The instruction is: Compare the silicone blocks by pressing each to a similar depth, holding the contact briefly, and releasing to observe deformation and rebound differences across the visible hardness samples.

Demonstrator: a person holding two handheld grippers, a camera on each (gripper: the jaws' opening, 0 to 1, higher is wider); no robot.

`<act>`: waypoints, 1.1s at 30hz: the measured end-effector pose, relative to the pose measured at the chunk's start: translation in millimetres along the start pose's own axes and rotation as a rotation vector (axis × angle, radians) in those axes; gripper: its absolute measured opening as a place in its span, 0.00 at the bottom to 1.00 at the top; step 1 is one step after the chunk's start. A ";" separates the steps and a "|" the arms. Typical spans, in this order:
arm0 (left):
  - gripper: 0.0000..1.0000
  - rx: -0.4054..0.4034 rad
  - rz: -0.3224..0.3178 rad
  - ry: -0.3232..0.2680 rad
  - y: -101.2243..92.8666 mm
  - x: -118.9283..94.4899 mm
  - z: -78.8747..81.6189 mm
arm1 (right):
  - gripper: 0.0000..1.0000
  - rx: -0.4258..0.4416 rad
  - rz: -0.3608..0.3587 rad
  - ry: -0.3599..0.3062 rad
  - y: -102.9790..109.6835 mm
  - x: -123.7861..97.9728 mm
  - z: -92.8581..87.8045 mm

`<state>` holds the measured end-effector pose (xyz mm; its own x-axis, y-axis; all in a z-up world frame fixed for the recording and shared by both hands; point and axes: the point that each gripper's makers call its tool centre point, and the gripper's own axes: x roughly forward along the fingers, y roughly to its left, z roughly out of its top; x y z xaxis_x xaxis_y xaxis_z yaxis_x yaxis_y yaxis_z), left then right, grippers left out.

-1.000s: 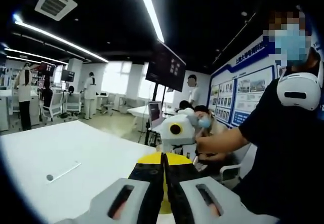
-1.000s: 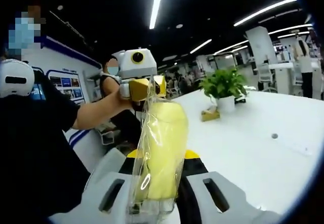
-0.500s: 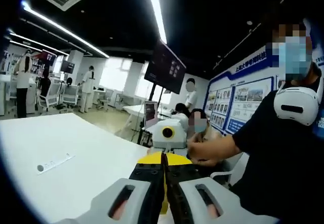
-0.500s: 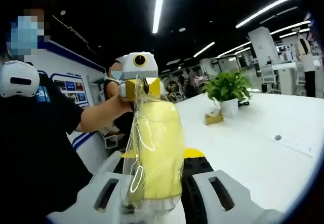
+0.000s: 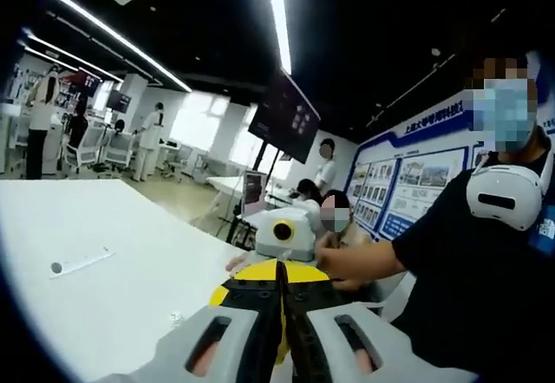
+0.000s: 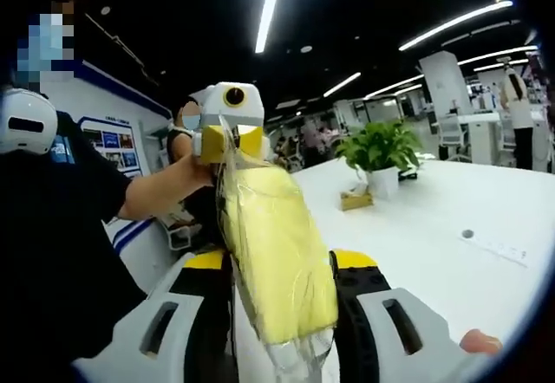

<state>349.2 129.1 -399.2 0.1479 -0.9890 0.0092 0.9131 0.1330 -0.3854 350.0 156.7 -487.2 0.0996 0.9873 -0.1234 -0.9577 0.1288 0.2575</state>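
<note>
In the right gripper view, the right gripper point(image 6: 282, 292) stands with its fingers point(image 6: 211, 314) spread wide, and a yellow silicone block point(image 6: 277, 257) in a clear plastic wrap point(image 6: 299, 361) sits between them; whether either finger presses it cannot be told, as the block hides their inner faces. The block's far end reaches the left gripper point(image 6: 227, 140), whose yellow-tipped fingers pinch the crumpled top of the wrap. Beyond lie a white worktop point(image 6: 434, 262) and a potted plant point(image 6: 381, 151). In the left gripper view, that gripper's fingers point(image 5: 257, 314) are drawn nearly together, with only a thin yellow sliver seen between them, so what they hold is hard to make out there. Just past their tips the right gripper point(image 5: 282, 237) faces back.
</note>
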 end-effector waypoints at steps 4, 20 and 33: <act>0.00 0.004 -0.002 0.007 -1.2 -0.3 -2.7 | 0.57 -0.035 -0.003 -0.010 1.3 2.2 0.1; 0.00 -0.026 0.035 -0.035 6.9 -15.0 -4.5 | 0.96 -0.042 -0.160 -0.159 -26.1 -10.5 20.1; 0.00 -0.190 0.256 -0.118 62.2 -50.5 -30.6 | 0.96 -0.160 -0.378 -0.140 -53.5 -44.5 14.7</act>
<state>386.8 185.3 -451.8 0.4166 -0.9091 -0.0079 0.7552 0.3509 -0.5537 400.8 107.2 -481.4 0.4769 0.8778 -0.0463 -0.8753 0.4790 0.0664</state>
